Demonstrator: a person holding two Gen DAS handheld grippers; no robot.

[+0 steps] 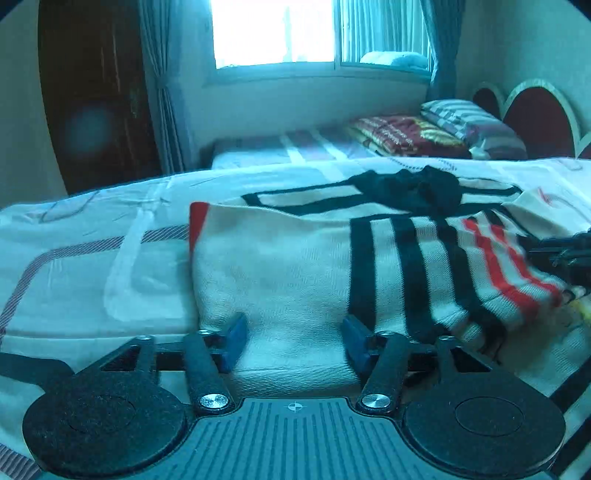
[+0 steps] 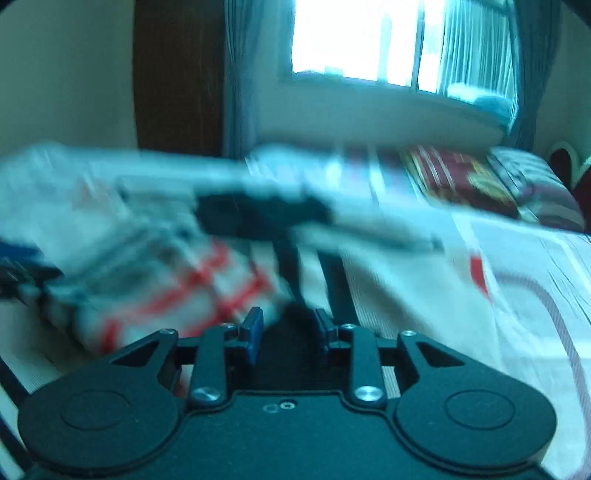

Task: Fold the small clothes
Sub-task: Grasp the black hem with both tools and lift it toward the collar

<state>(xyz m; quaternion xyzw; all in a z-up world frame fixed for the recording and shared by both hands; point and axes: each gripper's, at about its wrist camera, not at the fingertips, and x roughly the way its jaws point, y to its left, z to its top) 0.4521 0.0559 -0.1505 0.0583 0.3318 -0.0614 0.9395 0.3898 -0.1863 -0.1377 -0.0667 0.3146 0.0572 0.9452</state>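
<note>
A cream knit garment point(image 1: 295, 266) with black and red stripes lies on the bed, partly folded. My left gripper point(image 1: 295, 336) is open, its blue fingers point(image 1: 234, 341) resting low over the cream near edge of the garment. A dark crumpled cloth point(image 1: 417, 188) lies behind the garment. My right gripper point(image 2: 288, 332) is open, close over the striped part of the same garment point(image 2: 155, 295); that view is blurred by motion. The right gripper's dark tip shows at the right edge of the left wrist view point(image 1: 565, 254).
The bed sheet point(image 1: 92, 266) is pale with grey line patterns. Pillows point(image 1: 406, 134) and a red headboard point(image 1: 535, 118) are at the far right. A window point(image 1: 273, 33), curtains and a dark wooden wardrobe point(image 1: 96, 96) stand behind the bed.
</note>
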